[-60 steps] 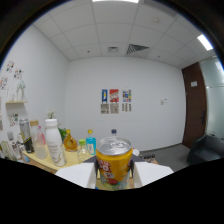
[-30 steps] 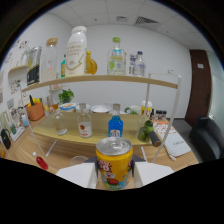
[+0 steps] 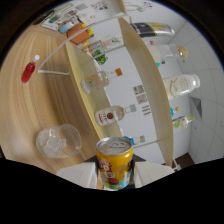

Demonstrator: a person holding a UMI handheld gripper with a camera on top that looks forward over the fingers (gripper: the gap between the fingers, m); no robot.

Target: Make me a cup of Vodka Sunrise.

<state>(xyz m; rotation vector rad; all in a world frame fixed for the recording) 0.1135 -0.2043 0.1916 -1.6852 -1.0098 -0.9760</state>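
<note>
Gripper (image 3: 116, 176) pinches a yellow-orange aluminium drink can with fruit print (image 3: 115, 165): both pale fingers press its sides, silver top with pull tab facing the camera. From what shows, the tab looks unopened, hard to be sure.

View is rolled hard, so the can is tipped well off upright. The clear glass tumbler holding ice (image 3: 59, 141) sits on the light wooden table (image 3: 30, 110), just beside the can and a bit ahead of the fingers, apart from it.

Likely step: bring the juice can to the glass and pour.

How to do it well:
- Check the can is open before tilting further; if sealed, set it down upright first.
- Hold the pinch firm, since a thin can wall dents and slips.
- Put the can's mouth over the glass rim before rolling on, opening on the low side.
- Pour slowly; ice will splash.
- Stay off the wooden shelf unit (image 3: 135, 70) and the clear vodka bottle with red label (image 3: 111, 117) standing on it, near the can's path.
- The small red spoon-like thing (image 3: 29, 72) lies well apart on the table, no issue.
</note>
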